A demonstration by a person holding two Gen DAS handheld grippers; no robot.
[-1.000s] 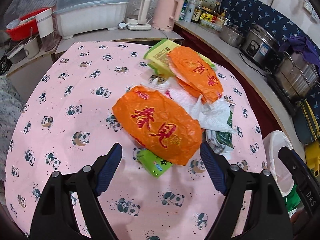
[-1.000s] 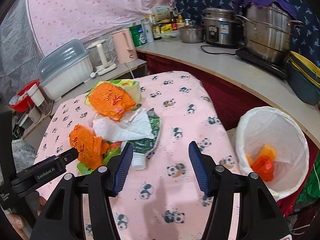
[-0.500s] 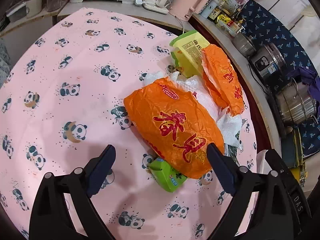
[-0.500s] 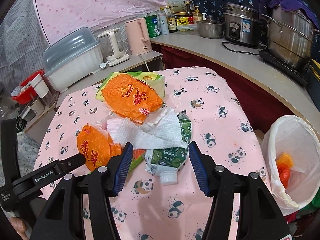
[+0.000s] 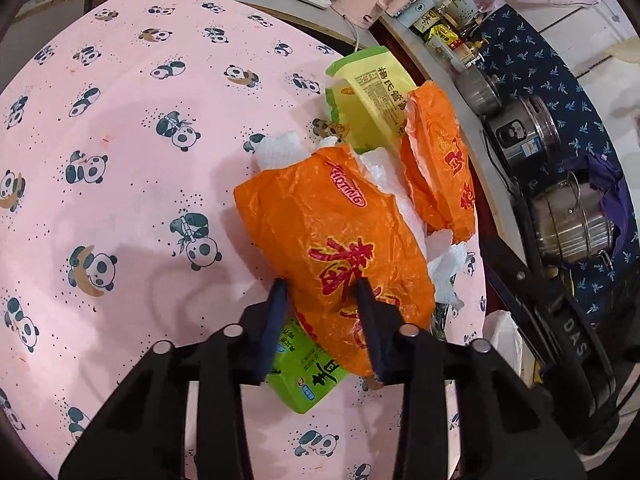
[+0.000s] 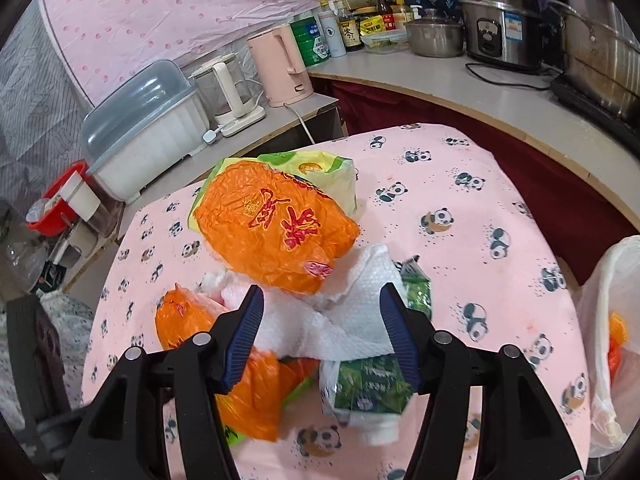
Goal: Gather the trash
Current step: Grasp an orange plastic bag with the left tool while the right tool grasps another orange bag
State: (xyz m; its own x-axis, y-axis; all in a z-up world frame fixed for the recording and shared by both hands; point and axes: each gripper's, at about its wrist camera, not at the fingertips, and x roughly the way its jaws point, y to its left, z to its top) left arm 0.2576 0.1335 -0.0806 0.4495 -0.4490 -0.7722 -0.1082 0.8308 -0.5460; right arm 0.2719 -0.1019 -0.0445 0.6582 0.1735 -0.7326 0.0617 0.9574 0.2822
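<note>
A pile of trash lies on the pink panda tablecloth. My left gripper is shut on the near orange plastic bag, which also shows in the right wrist view. A green carton lies under it. My right gripper is open just above the white paper towel, next to a second orange bag and a green pouch. A yellow-green packet lies at the back.
A white-lined trash bin with orange scraps stands at the table's right edge. Behind are a pink kettle, a dish box, a rice cooker and steel pots on the counter.
My left gripper moved forward and down and shut on the near orange bag. My right gripper moved left and forward from near the bin, over the paper towel, still open.
</note>
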